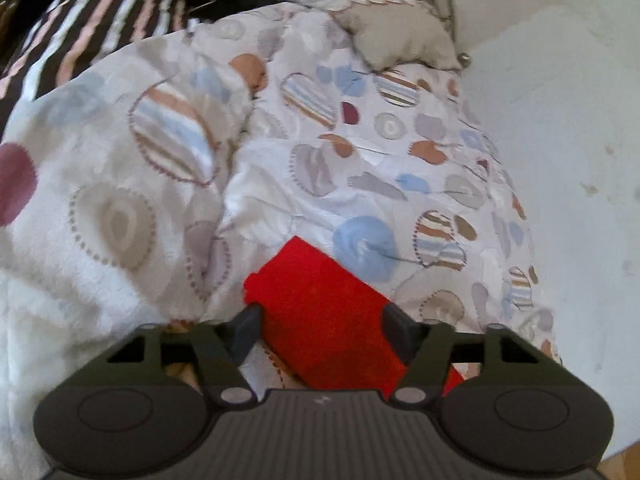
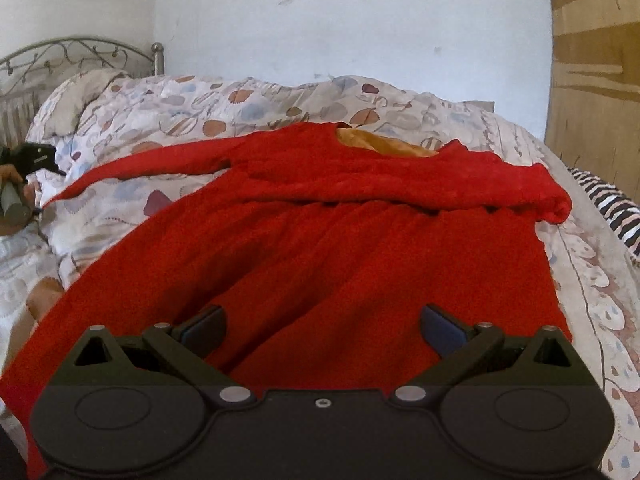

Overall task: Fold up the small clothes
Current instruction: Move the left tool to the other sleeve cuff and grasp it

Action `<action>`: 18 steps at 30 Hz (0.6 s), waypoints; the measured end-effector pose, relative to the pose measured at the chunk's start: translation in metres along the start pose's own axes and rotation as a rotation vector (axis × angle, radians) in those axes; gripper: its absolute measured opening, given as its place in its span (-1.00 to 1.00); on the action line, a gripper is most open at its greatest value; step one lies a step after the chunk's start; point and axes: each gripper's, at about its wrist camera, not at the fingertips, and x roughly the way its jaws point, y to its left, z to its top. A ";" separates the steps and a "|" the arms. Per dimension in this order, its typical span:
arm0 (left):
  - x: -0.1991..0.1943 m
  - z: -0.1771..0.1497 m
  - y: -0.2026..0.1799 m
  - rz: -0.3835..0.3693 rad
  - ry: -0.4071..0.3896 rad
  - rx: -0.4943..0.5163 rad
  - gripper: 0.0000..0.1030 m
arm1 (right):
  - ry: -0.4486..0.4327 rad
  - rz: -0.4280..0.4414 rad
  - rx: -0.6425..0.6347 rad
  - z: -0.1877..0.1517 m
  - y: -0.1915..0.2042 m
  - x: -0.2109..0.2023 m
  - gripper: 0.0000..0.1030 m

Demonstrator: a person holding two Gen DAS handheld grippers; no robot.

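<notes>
White wall behind, metal headboard at far left, and a bed covered by a patterned duvet serve as the work surface. Striped dark cloth lies at one edge of the bed, wooden panel at far right.

Red dress lies spread face up on the duvet, skirt toward the right wrist camera, neckline with orange lining at the far end. One sleeve stretches out to the left; the other is bunched at the right shoulder.

Left gripper: fingers part-way apart, straddling the red sleeve end; the pads stand at either side of the cloth, and I cannot see them pressing on it. No firm grip yet, by my reading.

Right gripper: fingers wide apart, nothing between them, hovering low over the skirt.

Step in hand, as judged: take the sleeve cuff and fold it across the bodice. To do it well, close on the cuff only, not the duvet beneath; lift just clear, carry the sleeve flat across the chest, keep the right gripper ready to pin the skirt so the dress does not drag.

Writing, brands, labels: none readable on cloth, grippers or wall.
</notes>
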 end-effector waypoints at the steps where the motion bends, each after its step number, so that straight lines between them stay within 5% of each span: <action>1: 0.002 0.000 -0.001 0.009 0.010 0.018 -0.01 | 0.000 -0.005 -0.013 -0.001 0.002 0.000 0.99; 7: 0.001 0.003 0.001 0.025 -0.028 0.031 -0.76 | 0.001 -0.004 -0.027 -0.002 0.003 0.000 0.99; 13: -0.017 0.010 -0.032 0.013 -0.104 0.231 -0.84 | -0.004 -0.011 -0.038 -0.003 0.005 0.001 0.99; 18: -0.048 0.010 -0.090 -0.082 -0.191 0.419 -0.85 | -0.032 0.016 0.004 -0.003 -0.001 -0.006 0.99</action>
